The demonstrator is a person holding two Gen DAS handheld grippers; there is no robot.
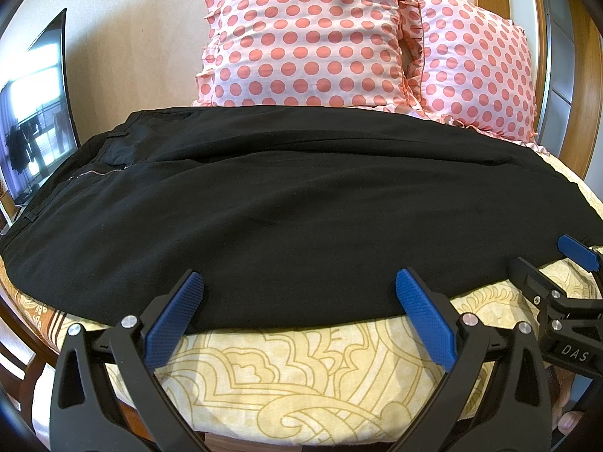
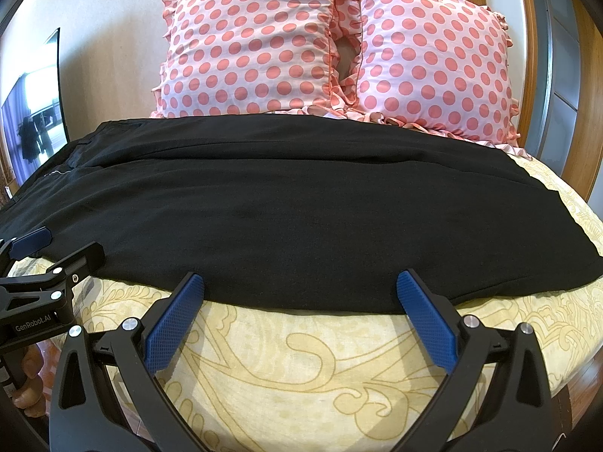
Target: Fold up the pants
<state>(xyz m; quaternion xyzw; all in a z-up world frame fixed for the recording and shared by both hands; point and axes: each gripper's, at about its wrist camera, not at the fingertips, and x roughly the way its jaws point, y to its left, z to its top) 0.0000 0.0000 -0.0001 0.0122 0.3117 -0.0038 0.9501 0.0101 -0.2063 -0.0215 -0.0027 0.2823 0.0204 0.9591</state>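
Black pants [image 1: 301,207] lie flat across the bed, waistband and zipper [image 1: 98,173] at the left, legs running right. They also fill the middle of the right wrist view [image 2: 301,218]. My left gripper [image 1: 299,282] is open, its blue fingertips resting at the pants' near edge. My right gripper [image 2: 301,282] is open in the same way at the near edge, further right along the legs. The right gripper shows in the left wrist view [image 1: 565,263], and the left gripper shows in the right wrist view [image 2: 49,248].
The bed has a yellow patterned sheet [image 1: 301,376] with its near edge just below the grippers. Two pink polka-dot pillows [image 1: 309,37] [image 2: 433,56] stand behind the pants. A dark TV screen [image 1: 37,113] stands at the left. A wooden frame [image 2: 535,56] is at the right.
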